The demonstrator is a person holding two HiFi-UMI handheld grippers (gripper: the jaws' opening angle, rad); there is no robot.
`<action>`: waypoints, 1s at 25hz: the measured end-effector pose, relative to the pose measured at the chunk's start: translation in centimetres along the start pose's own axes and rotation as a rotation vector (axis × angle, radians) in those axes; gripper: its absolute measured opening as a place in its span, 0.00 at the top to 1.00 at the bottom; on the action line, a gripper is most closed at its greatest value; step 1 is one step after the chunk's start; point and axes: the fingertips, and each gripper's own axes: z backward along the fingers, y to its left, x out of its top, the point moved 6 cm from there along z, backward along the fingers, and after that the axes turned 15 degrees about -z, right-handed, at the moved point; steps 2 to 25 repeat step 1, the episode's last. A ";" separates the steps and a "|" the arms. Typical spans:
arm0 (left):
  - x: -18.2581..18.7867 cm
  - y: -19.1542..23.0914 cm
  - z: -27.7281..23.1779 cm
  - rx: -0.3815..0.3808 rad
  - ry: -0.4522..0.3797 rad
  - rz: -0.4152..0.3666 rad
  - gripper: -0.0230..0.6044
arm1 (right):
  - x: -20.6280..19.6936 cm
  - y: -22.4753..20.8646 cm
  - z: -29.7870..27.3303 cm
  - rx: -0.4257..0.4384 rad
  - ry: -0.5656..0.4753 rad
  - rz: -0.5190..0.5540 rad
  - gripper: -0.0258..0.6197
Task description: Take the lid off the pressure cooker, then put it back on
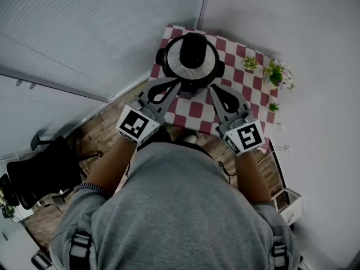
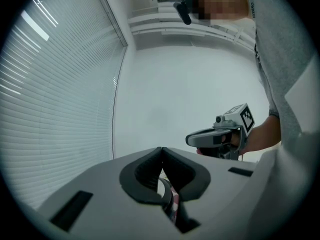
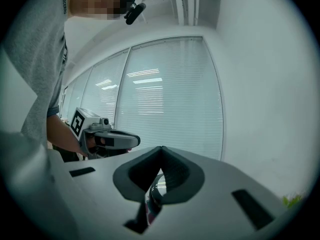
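Observation:
The pressure cooker [image 1: 191,75] stands on a small table with a red-and-white checked cloth [image 1: 197,110]. Its silver lid [image 1: 175,58] with a black knob [image 1: 192,48] sits on top. My left gripper [image 1: 178,84] is shut and empty, its tip at the cooker's front left. My right gripper [image 1: 212,87] is also shut and empty, at the front right. Whether either tip touches the pot I cannot tell. In the left gripper view the closed left gripper [image 2: 161,149] hides most of the cooker, and the right gripper [image 2: 218,137] shows beyond. The right gripper view shows the closed right gripper [image 3: 161,148] and the left gripper [image 3: 111,139].
Small potted plants [image 1: 250,63] [image 1: 275,73] [image 1: 273,107] stand along the table's right side. Window blinds [image 1: 84,27] run along the left and a white wall [image 1: 315,49] lies to the right. A black chair [image 1: 39,173] is at lower left, a white box [image 1: 288,202] at lower right.

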 end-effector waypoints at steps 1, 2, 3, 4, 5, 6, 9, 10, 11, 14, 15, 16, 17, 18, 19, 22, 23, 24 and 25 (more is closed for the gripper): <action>0.1 -0.1 -0.1 0.001 -0.003 0.000 0.94 | 0.0 -0.1 0.1 0.001 -0.001 0.000 0.95; 0.1 -0.1 -0.1 0.001 -0.003 0.000 0.94 | 0.0 -0.1 0.1 0.001 -0.001 0.000 0.95; 0.1 -0.1 -0.1 0.001 -0.003 0.000 0.94 | 0.0 -0.1 0.1 0.001 -0.001 0.000 0.95; 0.1 -0.1 -0.1 0.001 -0.003 0.000 0.94 | 0.0 -0.1 0.1 0.001 -0.001 0.000 0.95; 0.1 -0.1 -0.1 0.001 -0.003 0.000 0.94 | 0.0 -0.1 0.1 0.001 -0.001 0.000 0.95; 0.1 -0.1 -0.1 0.001 -0.003 0.000 0.94 | 0.0 -0.1 0.1 0.001 -0.001 0.000 0.95; 0.1 -0.1 -0.1 0.001 -0.003 0.000 0.94 | 0.0 -0.1 0.1 0.001 -0.001 0.000 0.95; 0.1 -0.1 -0.1 0.001 -0.003 0.000 0.94 | 0.0 -0.1 0.1 0.001 -0.001 0.000 0.95; 0.1 -0.1 -0.1 0.001 -0.003 0.000 0.94 | 0.0 -0.1 0.1 0.001 -0.001 0.000 0.95; 0.1 -0.1 -0.1 0.001 -0.003 0.000 0.94 | 0.0 -0.1 0.1 0.001 -0.001 0.000 0.95; 0.1 -0.1 -0.1 0.001 -0.003 0.000 0.94 | 0.0 -0.1 0.1 0.001 -0.001 0.000 0.95; 0.1 -0.1 -0.1 0.001 -0.003 0.000 0.94 | 0.0 -0.1 0.1 0.001 -0.001 0.000 0.95; 0.1 -0.1 -0.1 0.001 -0.003 0.000 0.94 | 0.0 -0.1 0.1 0.001 -0.001 0.000 0.95; 0.1 -0.1 -0.1 0.001 -0.003 0.000 0.94 | 0.0 -0.1 0.1 0.001 -0.001 0.000 0.95; 0.1 -0.1 -0.1 0.001 -0.003 0.000 0.94 | 0.0 -0.1 0.1 0.001 -0.001 0.000 0.95; 0.1 -0.1 -0.1 0.001 -0.003 0.000 0.94 | 0.0 -0.1 0.1 0.001 -0.001 0.000 0.95; 0.1 -0.1 -0.1 0.001 -0.003 0.000 0.94 | 0.0 -0.1 0.1 0.001 -0.001 0.000 0.95; 0.1 -0.1 -0.1 0.001 -0.003 0.000 0.94 | 0.0 -0.1 0.1 0.001 -0.001 0.000 0.95; 0.1 -0.1 -0.1 0.001 -0.003 0.000 0.94 | 0.0 -0.1 0.1 0.001 -0.001 0.000 0.95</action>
